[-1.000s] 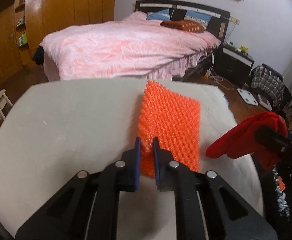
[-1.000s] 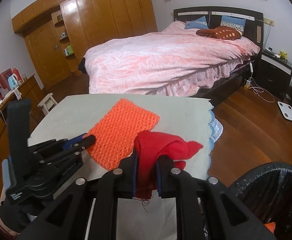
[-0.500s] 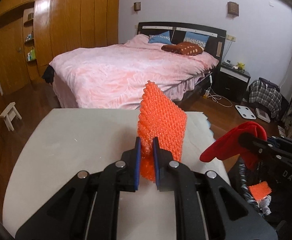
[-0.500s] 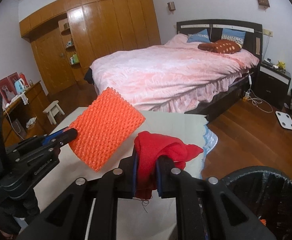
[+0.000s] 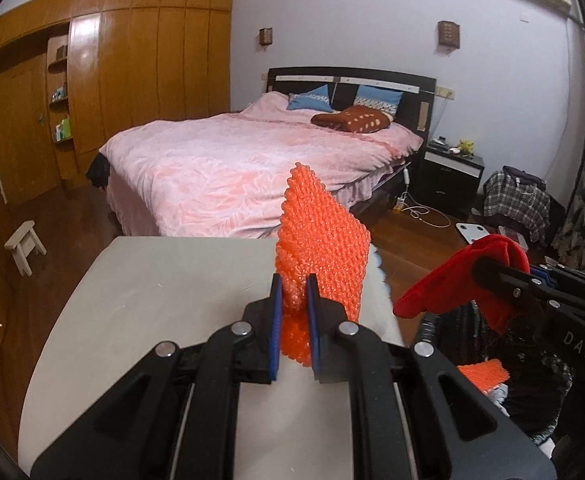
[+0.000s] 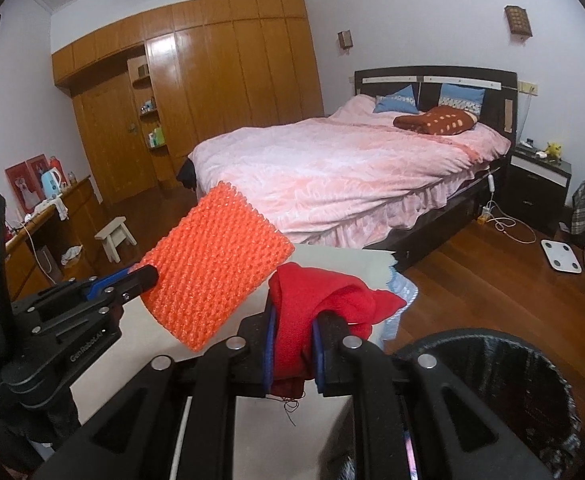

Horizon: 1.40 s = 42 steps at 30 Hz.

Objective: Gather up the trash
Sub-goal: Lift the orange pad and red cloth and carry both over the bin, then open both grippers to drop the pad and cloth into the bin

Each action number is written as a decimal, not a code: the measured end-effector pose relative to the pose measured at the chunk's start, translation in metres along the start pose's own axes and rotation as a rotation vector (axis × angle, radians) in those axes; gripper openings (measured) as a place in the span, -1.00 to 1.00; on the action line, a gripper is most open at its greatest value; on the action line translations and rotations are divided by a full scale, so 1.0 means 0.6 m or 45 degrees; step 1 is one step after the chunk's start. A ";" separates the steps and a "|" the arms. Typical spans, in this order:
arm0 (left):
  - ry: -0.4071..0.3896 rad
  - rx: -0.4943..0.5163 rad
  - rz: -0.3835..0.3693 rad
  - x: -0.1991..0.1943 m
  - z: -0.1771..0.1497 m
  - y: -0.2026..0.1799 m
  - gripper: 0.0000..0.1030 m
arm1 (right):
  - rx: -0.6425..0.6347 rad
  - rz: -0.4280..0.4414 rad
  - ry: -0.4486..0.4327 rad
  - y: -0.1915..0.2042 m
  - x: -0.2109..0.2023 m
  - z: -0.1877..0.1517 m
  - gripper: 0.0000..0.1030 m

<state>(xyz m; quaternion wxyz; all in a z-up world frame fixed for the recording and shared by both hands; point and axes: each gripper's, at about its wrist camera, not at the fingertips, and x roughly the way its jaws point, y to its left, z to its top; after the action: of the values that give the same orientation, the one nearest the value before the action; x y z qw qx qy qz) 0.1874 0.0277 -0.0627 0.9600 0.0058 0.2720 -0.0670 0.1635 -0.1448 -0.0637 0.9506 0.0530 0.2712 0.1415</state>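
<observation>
My left gripper (image 5: 293, 312) is shut on an orange foam net sheet (image 5: 324, 256) and holds it in the air above the white table (image 5: 164, 288). The sheet also shows in the right wrist view (image 6: 216, 260), with the left gripper (image 6: 140, 276) at its lower left. My right gripper (image 6: 291, 340) is shut on a red cloth (image 6: 324, 304), held above the table's right edge. The red cloth also shows at the right of the left wrist view (image 5: 464, 276). A black trash bin (image 6: 504, 392) stands below right, with another orange piece (image 5: 482, 374) inside.
A bed with a pink cover (image 5: 252, 168) stands beyond the table. A wooden wardrobe (image 6: 212, 80) fills the far left wall. A small stool (image 5: 24, 244), a nightstand (image 5: 452, 172), a white scale (image 6: 560, 256) and a plaid bag (image 5: 516, 200) are on the wooden floor.
My left gripper has lifted the orange sheet off the table into the air. Both grippers have risen and moved toward the bin, the right still holding the red cloth.
</observation>
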 end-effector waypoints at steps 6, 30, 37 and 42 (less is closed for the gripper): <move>-0.014 0.029 -0.059 -0.033 -0.007 -0.044 -0.80 | -0.001 -0.038 -0.025 -0.025 -0.057 -0.009 -0.71; 0.051 0.219 -0.313 -0.023 -0.064 -0.279 -0.80 | 0.148 -0.306 -0.028 -0.204 -0.180 -0.084 -0.71; 0.109 0.251 -0.339 0.023 -0.078 -0.325 -0.80 | 0.160 -0.345 0.021 -0.241 -0.167 -0.104 -0.71; 0.128 0.269 -0.347 0.045 -0.089 -0.339 -0.80 | 0.181 -0.357 0.041 -0.257 -0.156 -0.117 -0.71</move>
<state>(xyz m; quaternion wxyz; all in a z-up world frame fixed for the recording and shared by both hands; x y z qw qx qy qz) 0.1554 -0.1747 -0.1171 0.9212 0.0732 0.3094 -0.2242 0.0874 -0.3182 -0.1037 0.9504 0.0794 0.3005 -0.0112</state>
